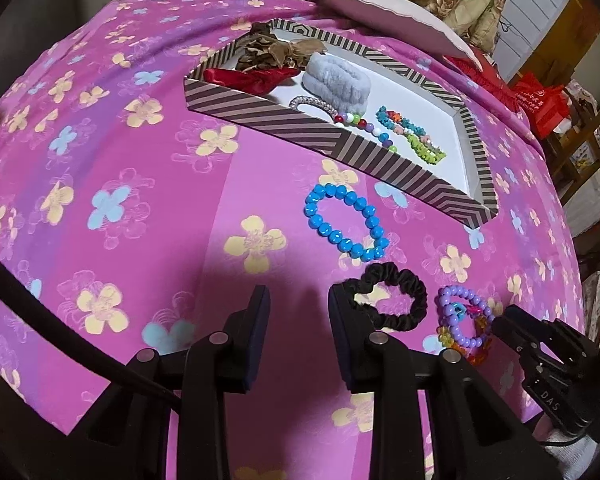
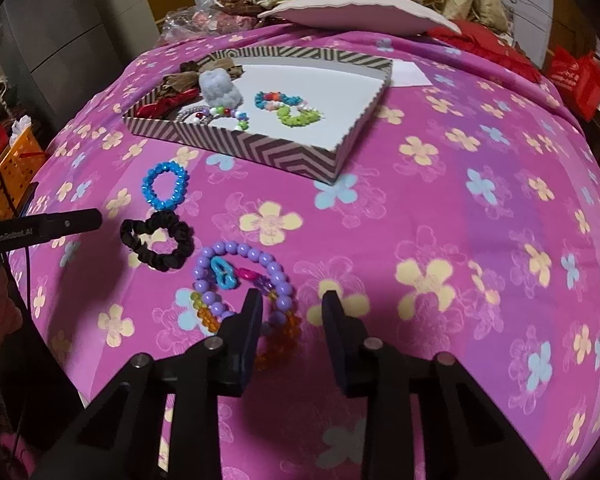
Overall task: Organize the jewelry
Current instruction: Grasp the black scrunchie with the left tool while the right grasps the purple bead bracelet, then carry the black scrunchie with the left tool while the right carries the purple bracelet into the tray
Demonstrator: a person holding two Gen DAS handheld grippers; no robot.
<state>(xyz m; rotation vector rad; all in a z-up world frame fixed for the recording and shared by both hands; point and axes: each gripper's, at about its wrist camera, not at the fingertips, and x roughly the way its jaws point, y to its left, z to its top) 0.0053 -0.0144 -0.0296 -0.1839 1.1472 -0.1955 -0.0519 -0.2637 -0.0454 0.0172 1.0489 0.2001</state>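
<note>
Jaws of both grippers stand apart and hold nothing. On the right gripper (image 2: 292, 308), the left jaw lies over the near rim of a purple bead bracelet (image 2: 242, 276), which is tangled with an amber bead bracelet (image 2: 288, 336) and small blue and pink charms; the right jaw hangs over bare cloth, so the bracelets are beside the gap, not within it. On the left gripper (image 1: 299, 308), the right jaw overlaps the near edge of a black scrunchie (image 1: 396, 300); the gap itself shows only cloth. Whether either jaw touches its item cannot be told.

Beyond the scrunchie lies a blue bead bracelet (image 1: 346, 222), just short of the box. All four loose pieces rest in a row on the pink flowered cloth (image 2: 460, 200) that covers the desk.

Farther out sits a shallow striped box (image 1: 308, 132) with a white floor. It already contains a grey fluffy band (image 1: 334, 76), a red scrunchie (image 1: 252, 76), brown fabric pieces (image 1: 276, 50), a silvery bracelet (image 1: 312, 105), a string of mixed coloured beads (image 1: 368, 128) and teal and green bead bracelets (image 1: 414, 132), grouped toward one end; the other end is bare.

By this layout the sorting appears somewhat past halfway: several items are boxed, four remain outside. The purple and amber bracelets look likely to lift together.
</note>
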